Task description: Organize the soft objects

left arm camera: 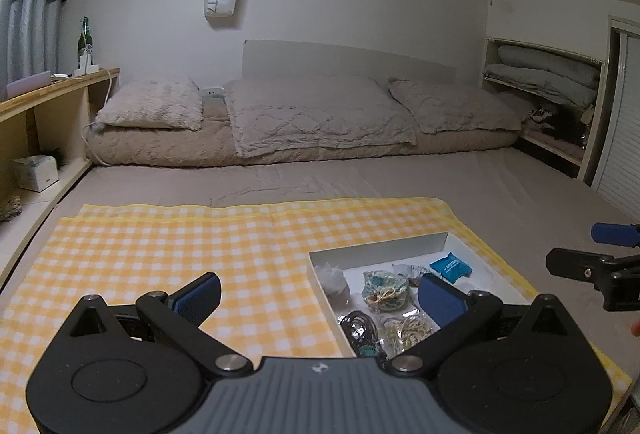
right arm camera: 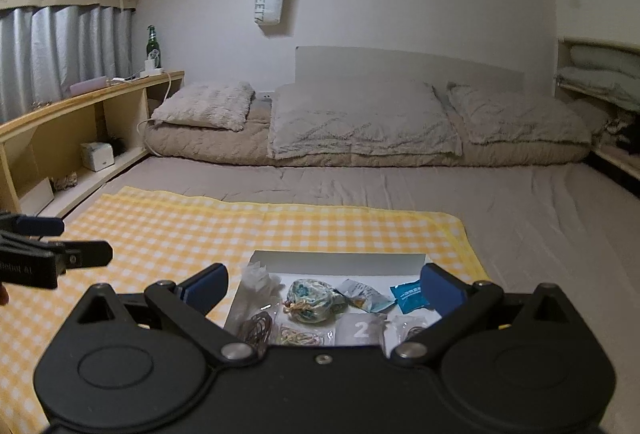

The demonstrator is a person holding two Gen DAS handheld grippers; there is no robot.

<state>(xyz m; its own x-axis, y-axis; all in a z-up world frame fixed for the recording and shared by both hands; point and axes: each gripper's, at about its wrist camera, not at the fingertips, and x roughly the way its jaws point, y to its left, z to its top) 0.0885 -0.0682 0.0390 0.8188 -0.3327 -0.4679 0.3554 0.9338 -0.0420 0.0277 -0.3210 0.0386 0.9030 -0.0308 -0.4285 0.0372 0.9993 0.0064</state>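
Observation:
A shallow white box (left arm camera: 376, 249) (right arm camera: 340, 259) lies on a yellow checked cloth (left arm camera: 180, 246) (right arm camera: 200, 230) on the bed. In it are a floral drawstring pouch (left arm camera: 385, 289) (right arm camera: 311, 300), a blue packet (left arm camera: 450, 267) (right arm camera: 410, 296), a white tissue-like bundle (left arm camera: 334, 276) (right arm camera: 260, 280), bags of rubber bands (left arm camera: 406, 330) (right arm camera: 298, 336) and dark hair ties (left arm camera: 360, 326) (right arm camera: 258, 328). My left gripper (left arm camera: 320, 294) is open and empty, hovering over the box's left edge. My right gripper (right arm camera: 324, 288) is open and empty above the box.
Grey pillows (left arm camera: 320, 110) and a folded quilt (right arm camera: 360, 150) lie at the head of the bed. A wooden shelf (left arm camera: 44, 114) (right arm camera: 80, 122) with a green bottle (right arm camera: 152, 42) runs along the left. Stacked bedding (left arm camera: 548, 74) fills a niche at the right.

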